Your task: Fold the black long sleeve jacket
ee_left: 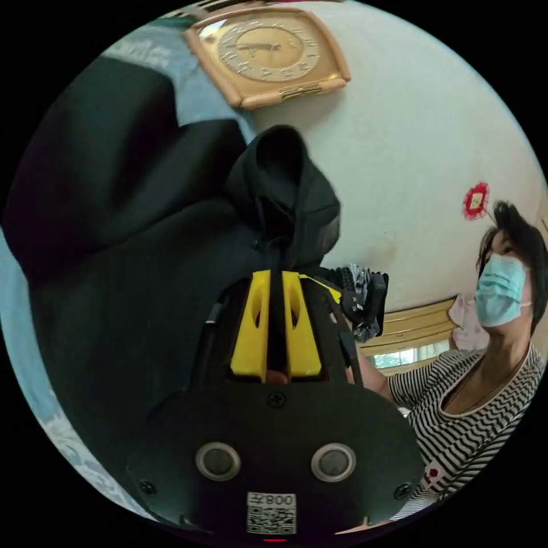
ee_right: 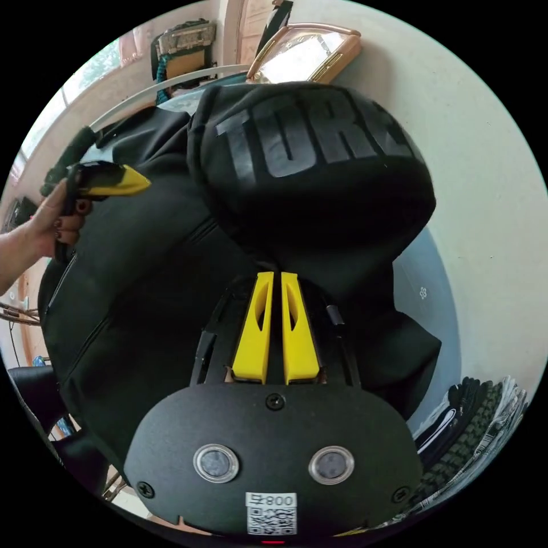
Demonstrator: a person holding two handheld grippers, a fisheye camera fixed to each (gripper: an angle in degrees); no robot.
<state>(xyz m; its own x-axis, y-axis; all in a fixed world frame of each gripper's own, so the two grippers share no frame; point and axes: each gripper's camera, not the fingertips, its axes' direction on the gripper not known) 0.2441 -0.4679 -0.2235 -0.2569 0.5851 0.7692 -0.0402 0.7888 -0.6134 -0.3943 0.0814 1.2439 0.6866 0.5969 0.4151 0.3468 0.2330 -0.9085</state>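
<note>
The black long sleeve jacket lies spread on a light blue cloth-covered table, zip side up. Its hood, with large dark lettering, is bunched up beyond my right gripper. That gripper's yellow jaws are pressed together on jacket fabric just under the hood. In the left gripper view the hood stands up ahead of my left gripper, whose jaws are closed on a dark fold of the jacket. The right gripper view also shows the left gripper, held by a hand at the jacket's far shoulder.
A gold-framed clock leans against the white wall behind the table. A stack of folded patterned clothes sits at the table's edge. A person in a striped top and a face mask stands beside the table.
</note>
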